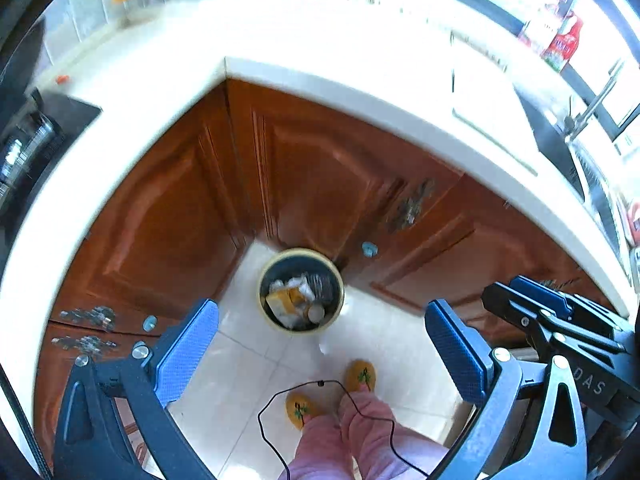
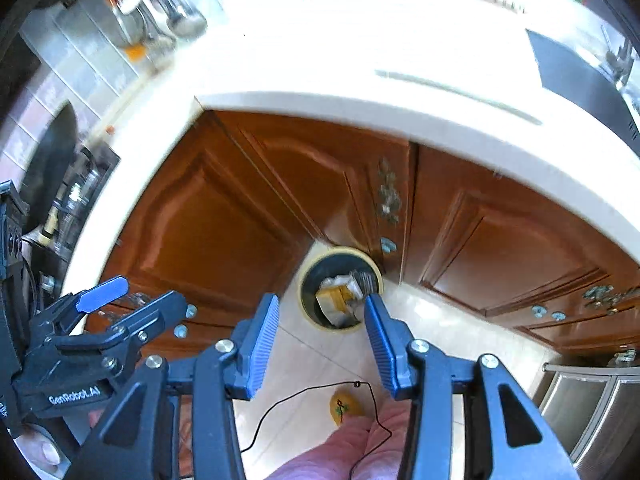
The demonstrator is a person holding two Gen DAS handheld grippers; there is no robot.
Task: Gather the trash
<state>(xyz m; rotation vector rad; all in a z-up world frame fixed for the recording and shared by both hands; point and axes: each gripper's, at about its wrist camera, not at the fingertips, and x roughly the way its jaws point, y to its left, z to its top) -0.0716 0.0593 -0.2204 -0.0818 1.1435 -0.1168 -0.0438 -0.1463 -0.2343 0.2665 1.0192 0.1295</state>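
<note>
Both tools hang empty above the floor, left tool (image 1: 320, 350) wide, right tool (image 2: 322, 340) half open; the filled trash bin (image 1: 301, 290) stands below, ahead, against the cabinet corner.

A white L-shaped countertop (image 1: 320, 76) wraps the inner corner of a kitchen; below the countertop stand reddish-brown wooden cabinet doors (image 1: 320, 168) with raised panels, small pale-blue knobs (image 1: 369, 249) and ornate metal fittings (image 1: 412, 204); beneath the doors lies a pale glossy tiled floor (image 1: 240, 360); on the floor, in front of the countertop's corner, are two yellow slippers (image 1: 360, 376) below pink trouser legs (image 1: 360, 440); a thin black cable (image 1: 280, 396) loops above them; at the countertop's left end sits a black stovetop (image 1: 60, 120); at its right end a sink with a metal tap (image 1: 592, 108); a red packet (image 1: 564, 44) stands at the back right; blurred utensils (image 2: 176, 4) hang above its back left.
</note>
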